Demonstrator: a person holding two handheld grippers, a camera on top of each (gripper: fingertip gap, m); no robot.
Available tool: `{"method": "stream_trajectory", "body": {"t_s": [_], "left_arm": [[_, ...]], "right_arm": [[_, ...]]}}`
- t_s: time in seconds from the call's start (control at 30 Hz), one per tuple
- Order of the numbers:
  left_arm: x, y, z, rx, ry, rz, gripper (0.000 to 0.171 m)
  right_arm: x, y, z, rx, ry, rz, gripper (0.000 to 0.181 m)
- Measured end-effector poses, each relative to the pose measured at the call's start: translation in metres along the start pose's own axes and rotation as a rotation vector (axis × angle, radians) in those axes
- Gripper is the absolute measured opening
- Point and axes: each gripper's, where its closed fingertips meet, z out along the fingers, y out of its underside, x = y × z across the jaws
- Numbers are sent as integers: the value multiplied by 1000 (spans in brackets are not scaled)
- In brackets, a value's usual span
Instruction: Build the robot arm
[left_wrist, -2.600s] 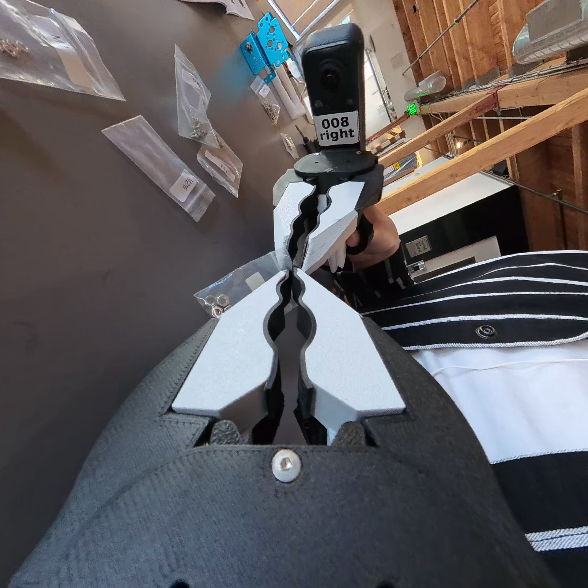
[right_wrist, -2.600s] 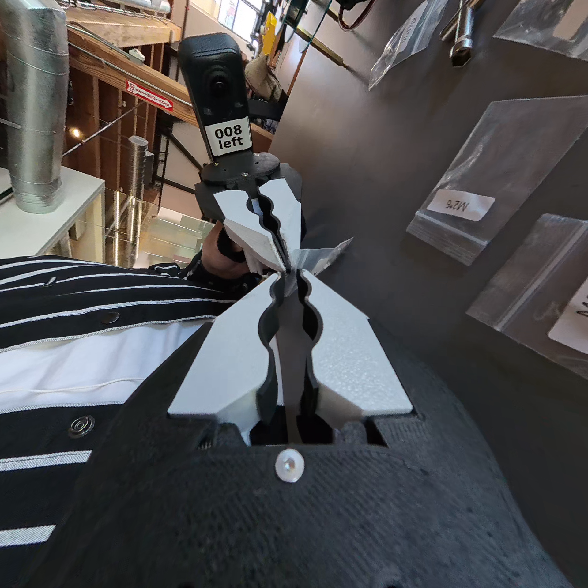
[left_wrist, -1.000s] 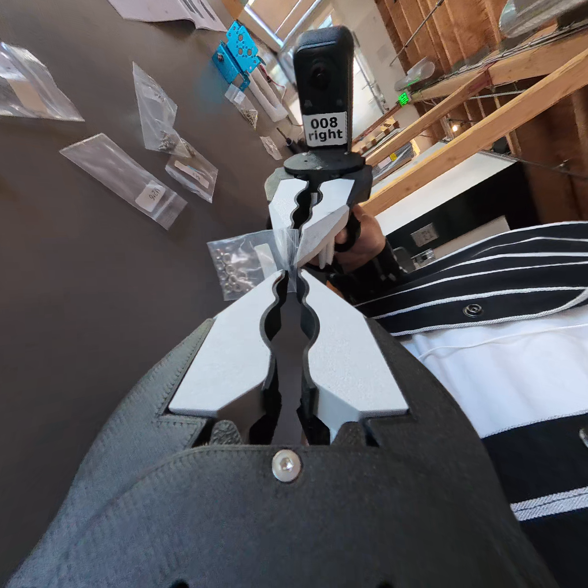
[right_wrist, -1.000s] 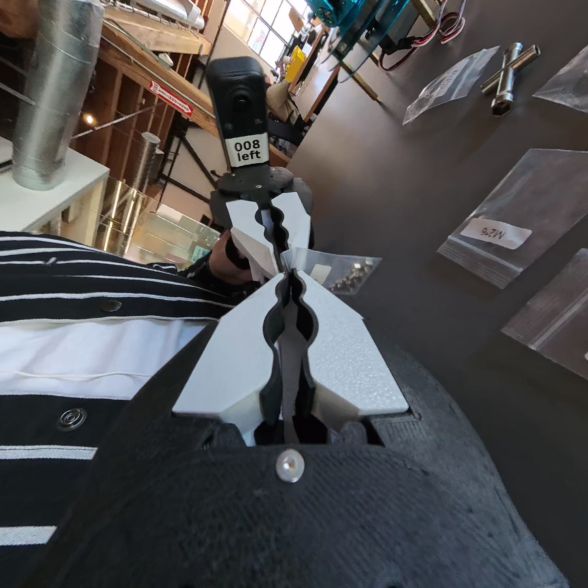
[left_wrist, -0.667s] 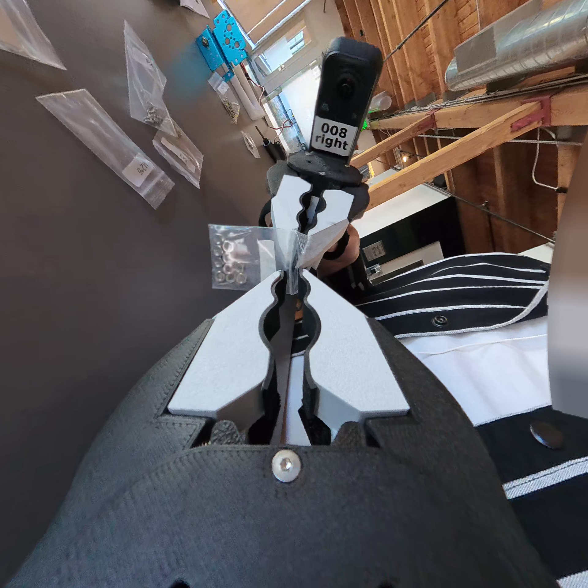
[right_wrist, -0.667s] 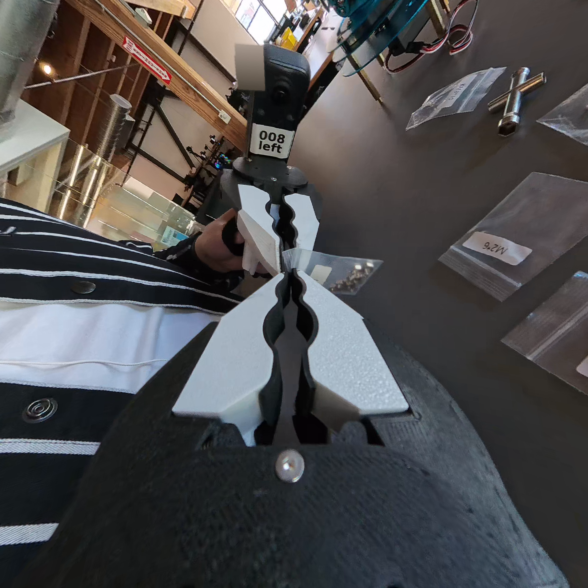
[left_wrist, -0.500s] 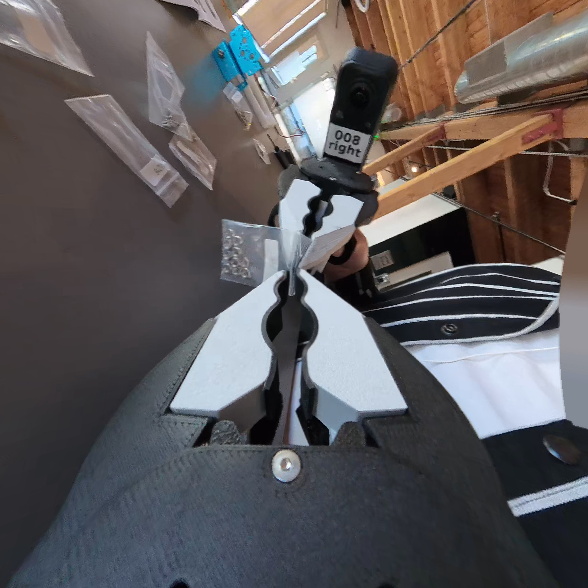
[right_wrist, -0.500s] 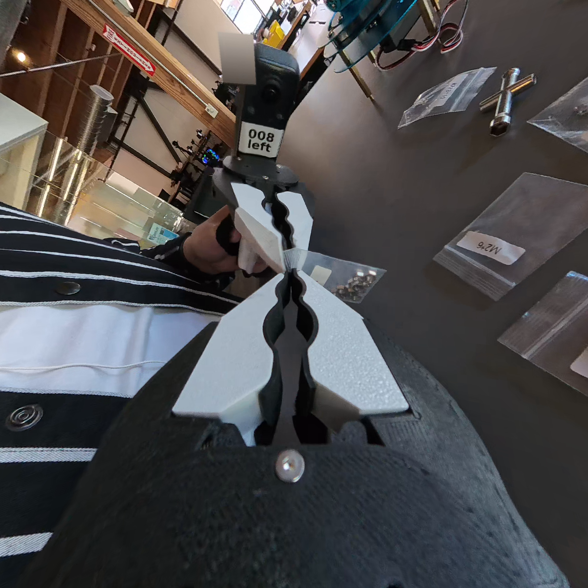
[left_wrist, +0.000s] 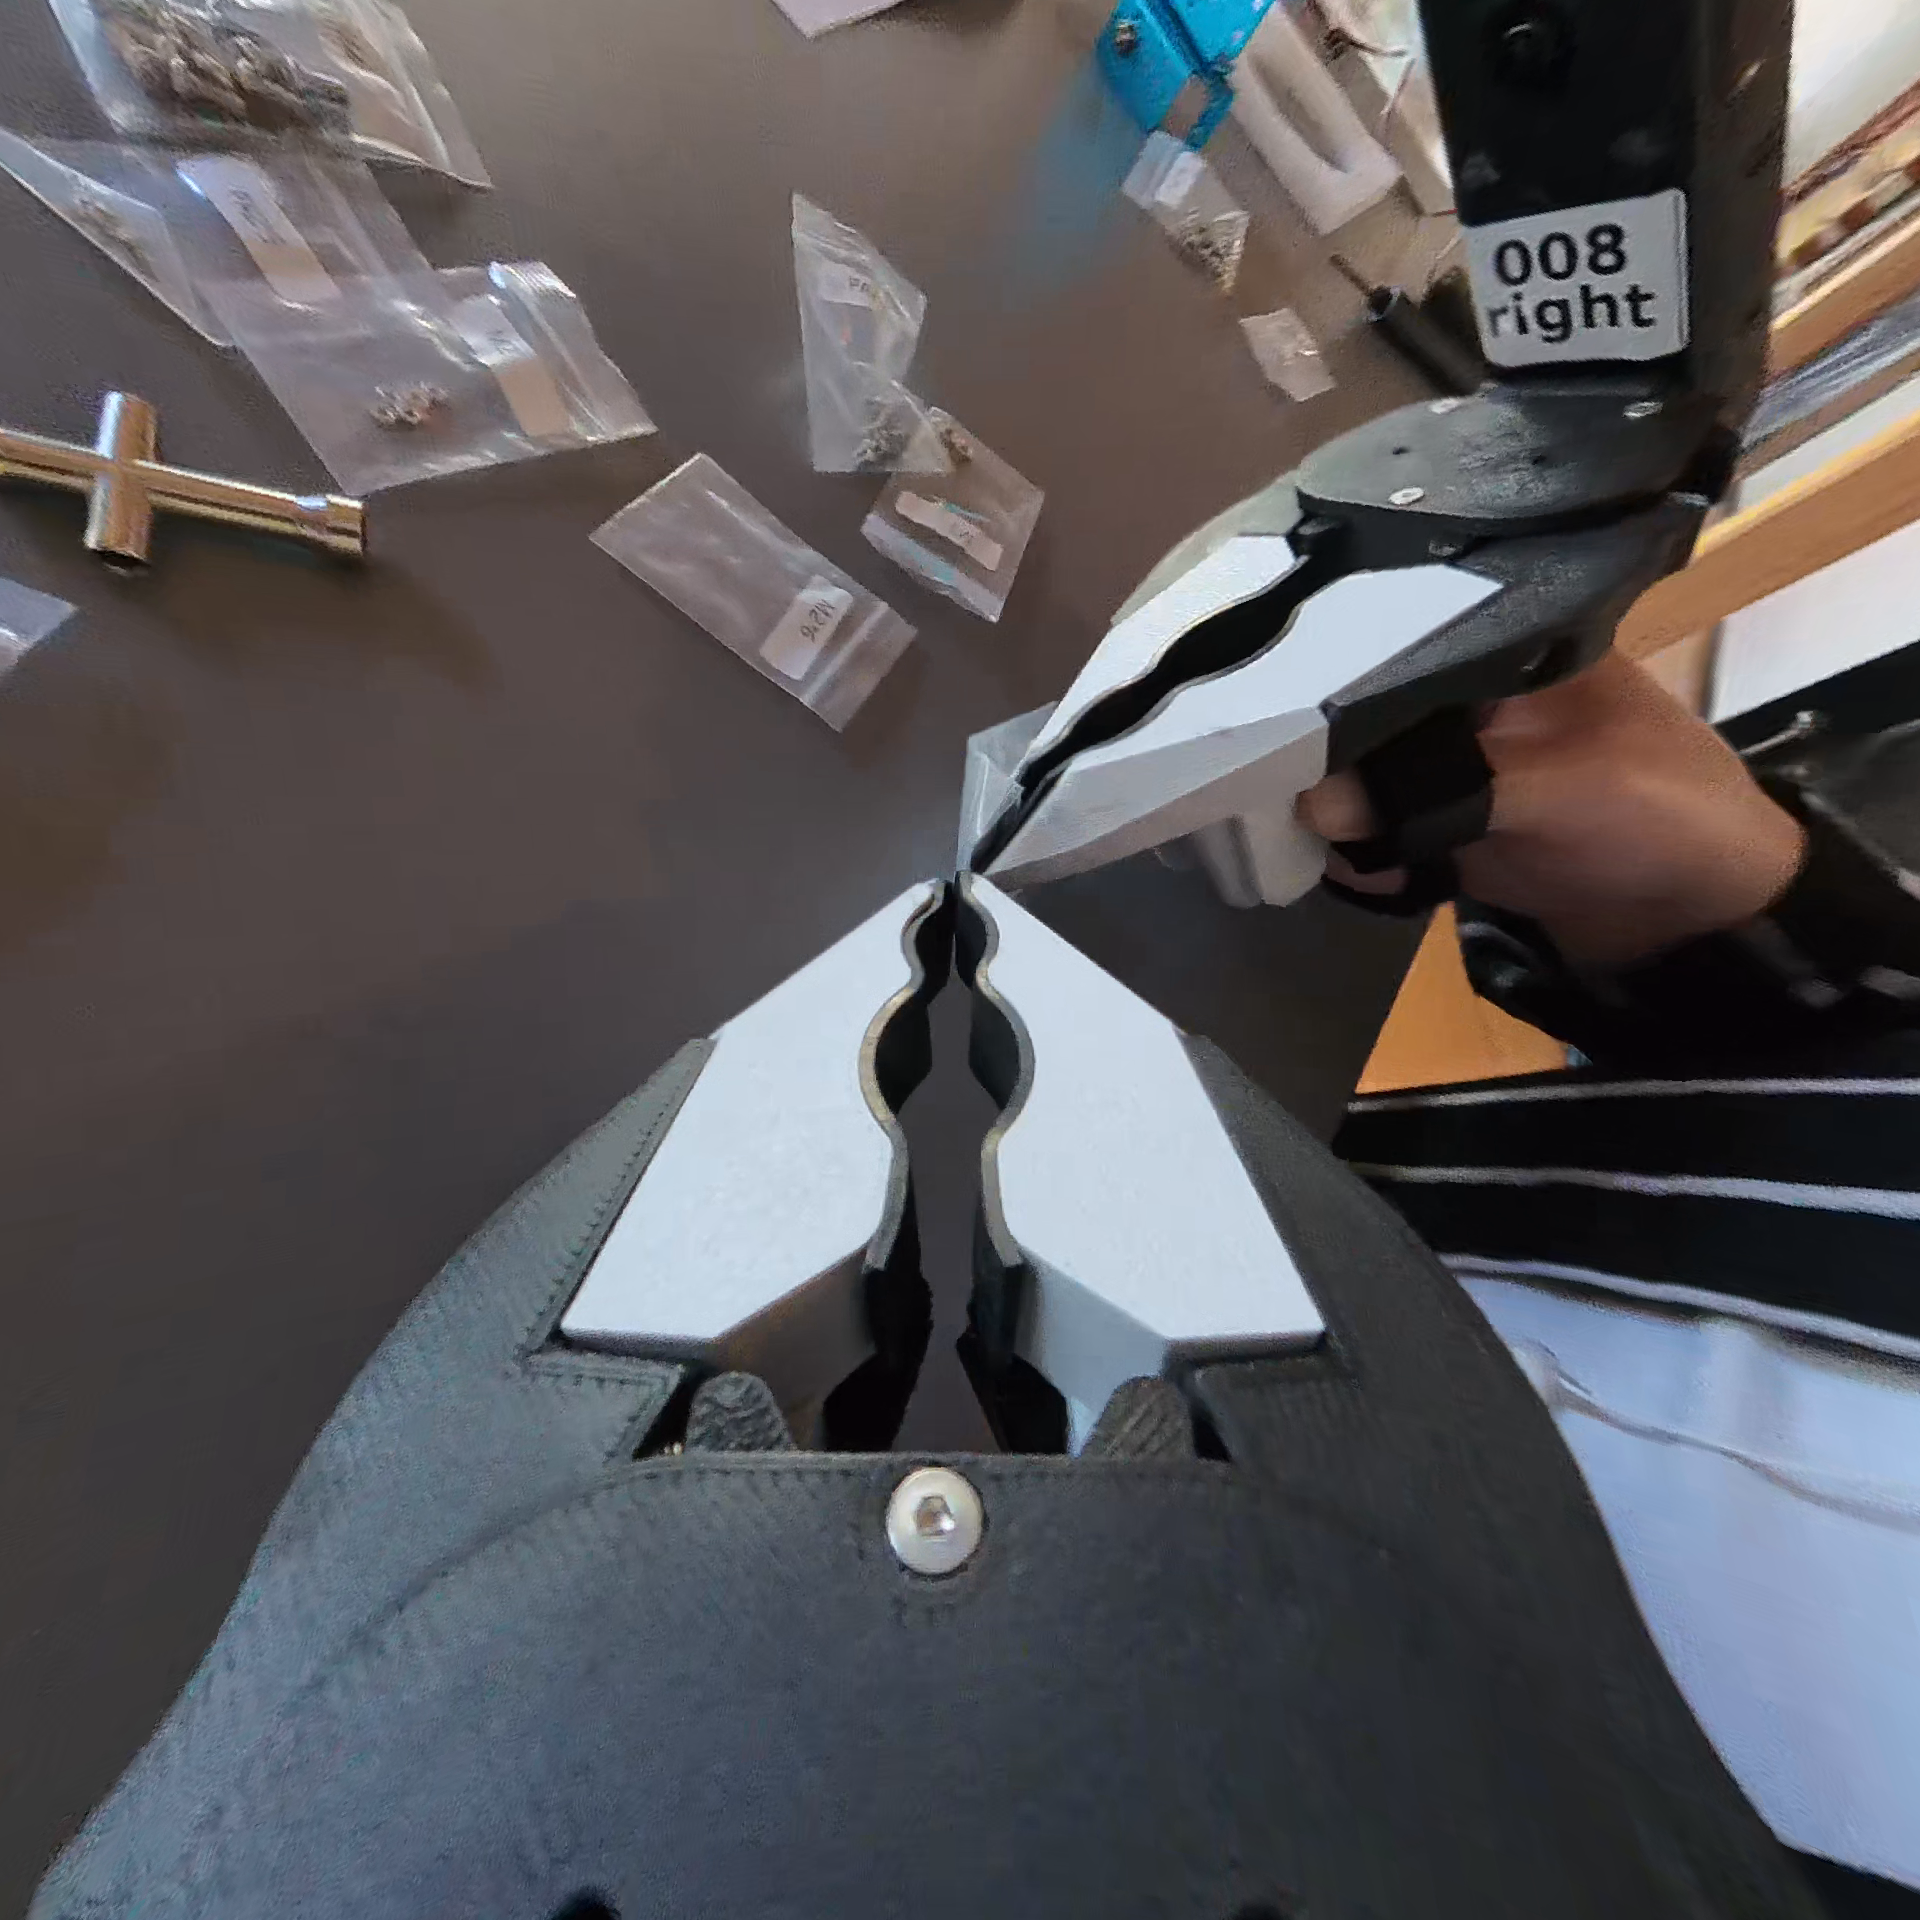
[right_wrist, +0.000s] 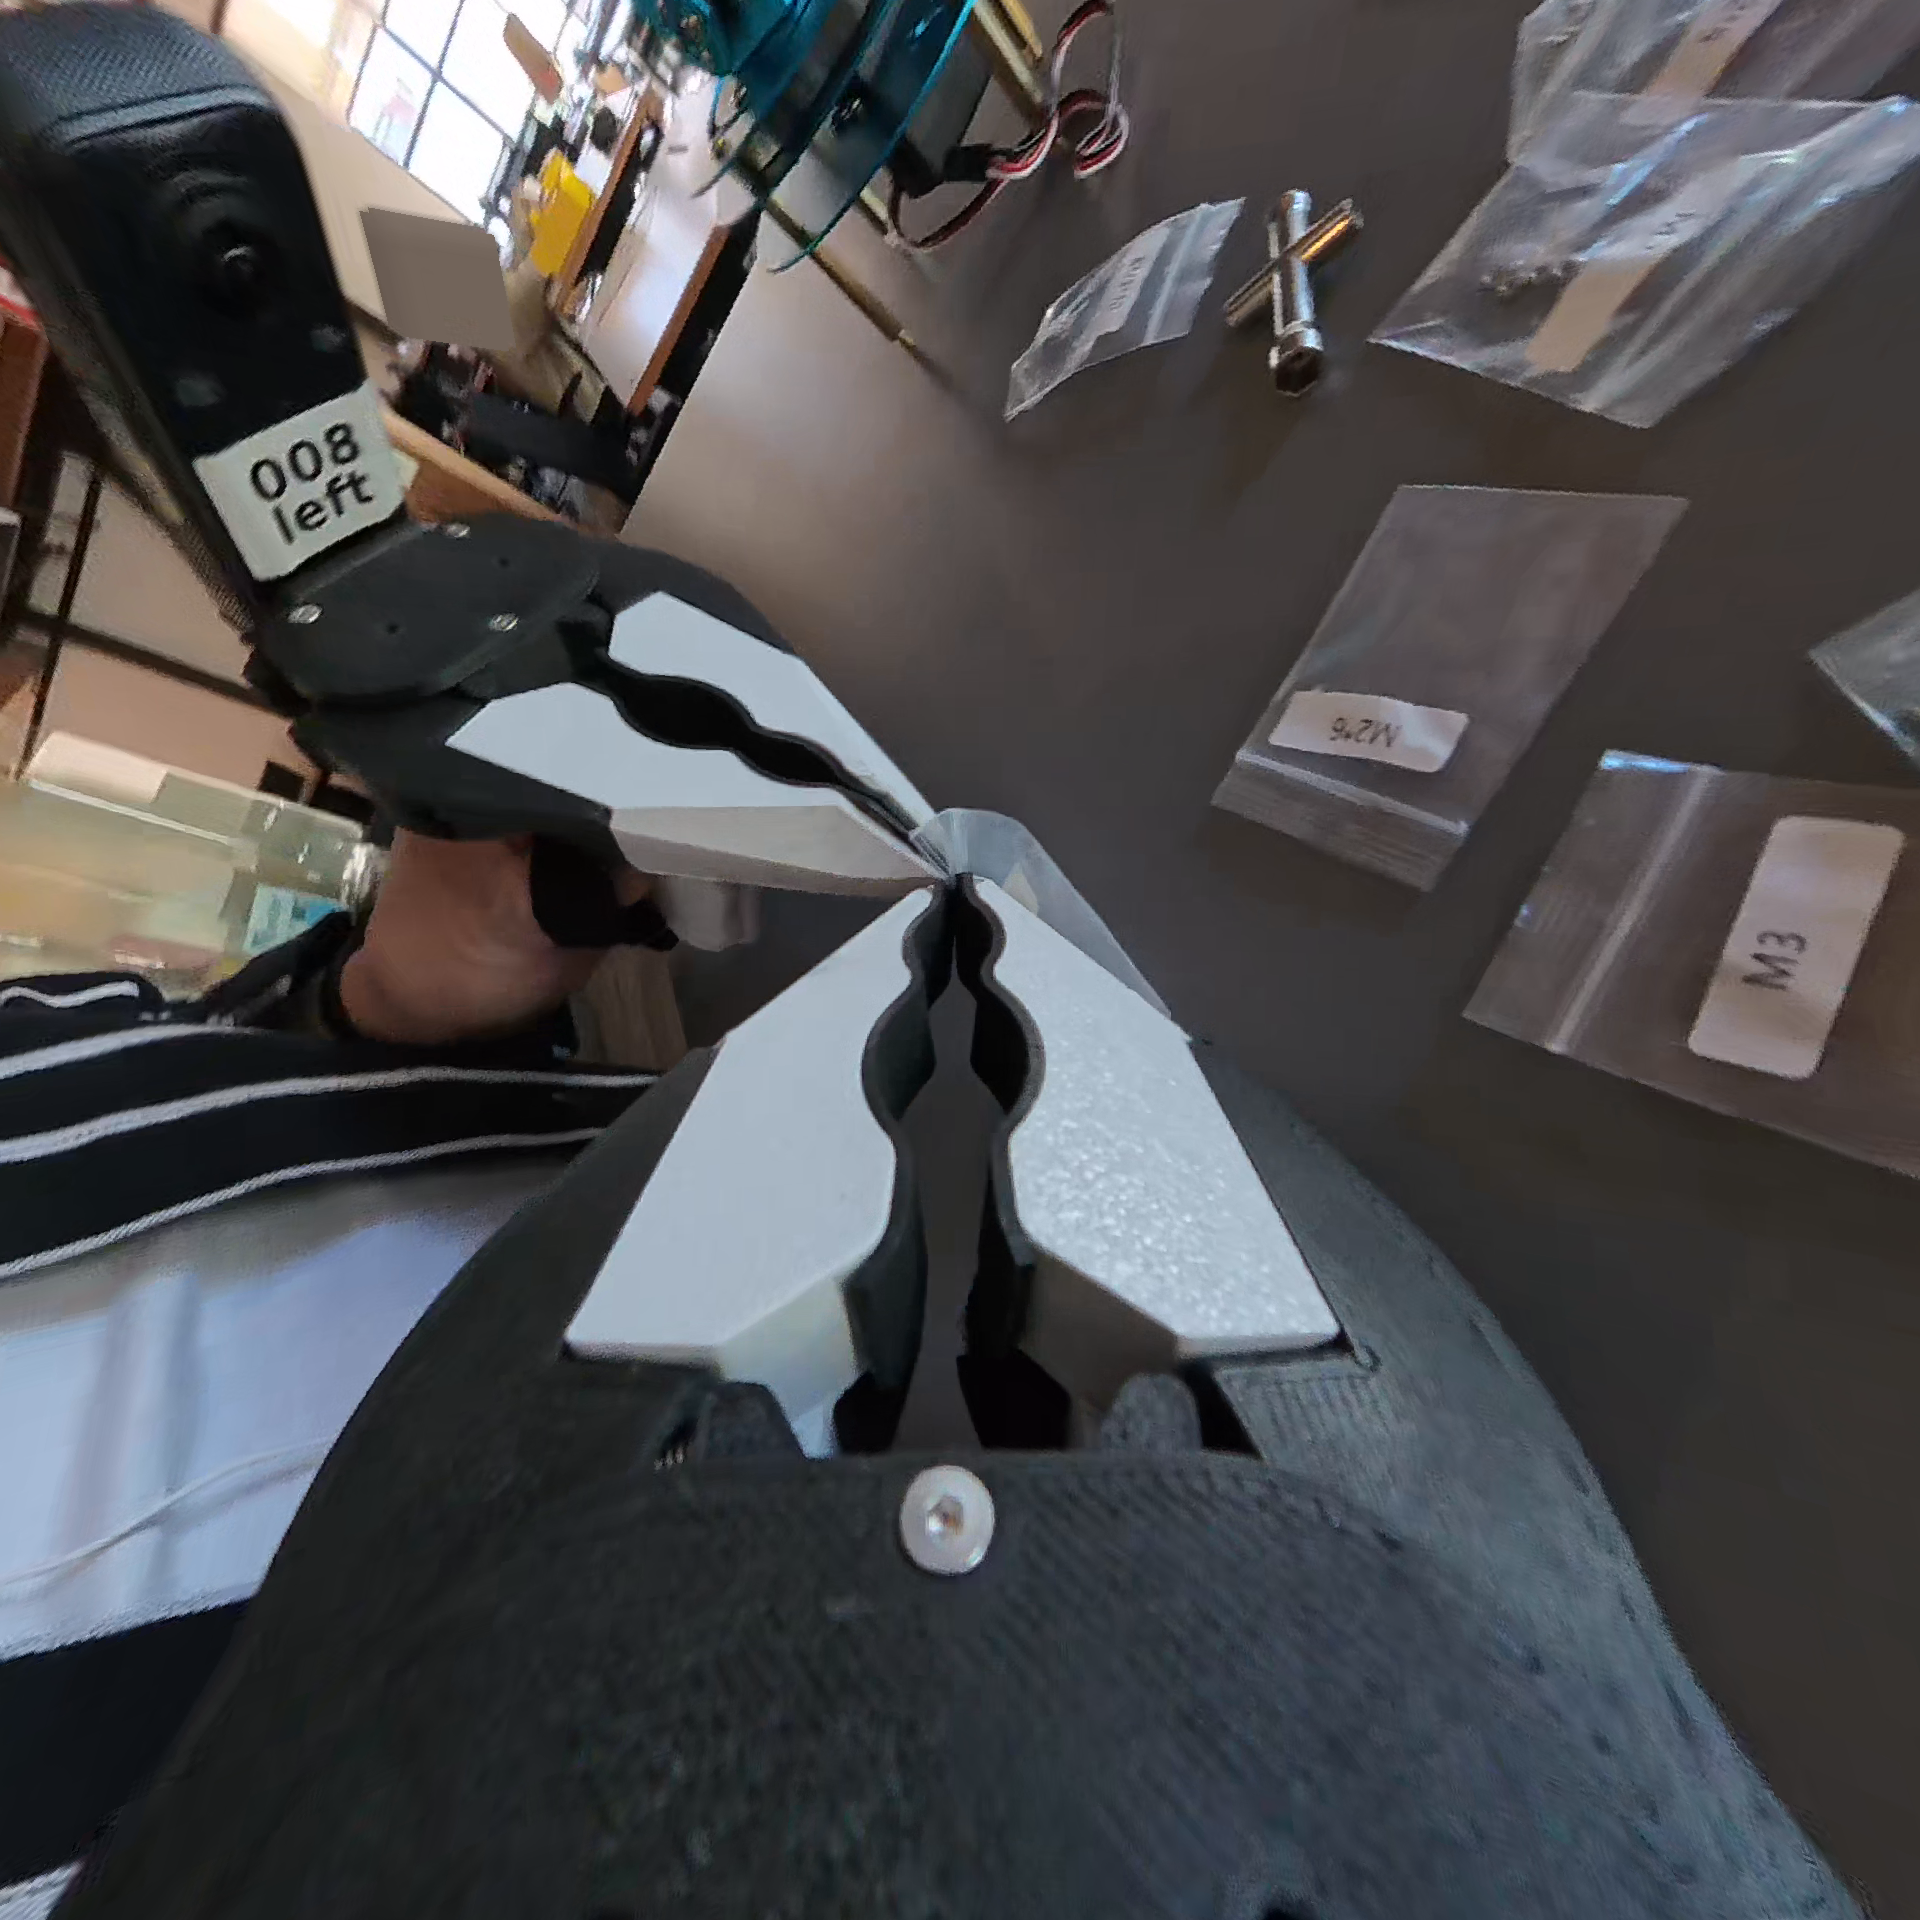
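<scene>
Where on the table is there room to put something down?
Bare table lies left of the left tool, below the cross wrench and the flat bag. The far side is crowded with small bags.

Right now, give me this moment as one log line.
left claw: shut on clear plastic bag | right claw: shut on same bag | bag above dark table | cross wrench untouched

Both tools are clamped tight and meet tip to tip — left tool (left_wrist: 954, 894), right tool (right_wrist: 961, 894).
</scene>
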Motion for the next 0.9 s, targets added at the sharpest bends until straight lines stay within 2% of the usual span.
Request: {"method": "stream_trajectory", "body": {"t_s": [0.07,0.1,0.23,0.33,0.4,0.5,0.57,0.6,0.67,0.8,0.9], "left_arm": [[-13,1,-4,7,-110,45,0],[-14,1,-8,23,-110,47,0],[-12,4,-13,73,-50,-56,0],[-9,2,-19,92,-61,-26,0],[6,-4,-24,106,19,20,0],[34,-17,-45,165,199,226,20],[37,-25,-53,184,188,446,61],[43,-28,-54,176,198,551,74],[60,-34,-50,182,211,729,86],[99,-51,-31,270,163,994,87],[129,-54,-9,324,148,1140,65]], "right_arm": [[2,4,-2,13,27,7,0],[-4,2,-2,43,6,29,0],[-11,6,3,58,50,11,0],[-17,5,3,47,105,-48,0],[-24,0,-3,23,119,-78,0],[-40,-9,-21,-37,66,-24,0],[-50,-12,-37,-105,48,27,0],[-54,-12,-44,-146,47,46,0],[-57,-9,-59,-225,88,57,0],[-68,-7,-89,-285,139,80,0],[-70,-7,-117,-290,181,82,0]]}}
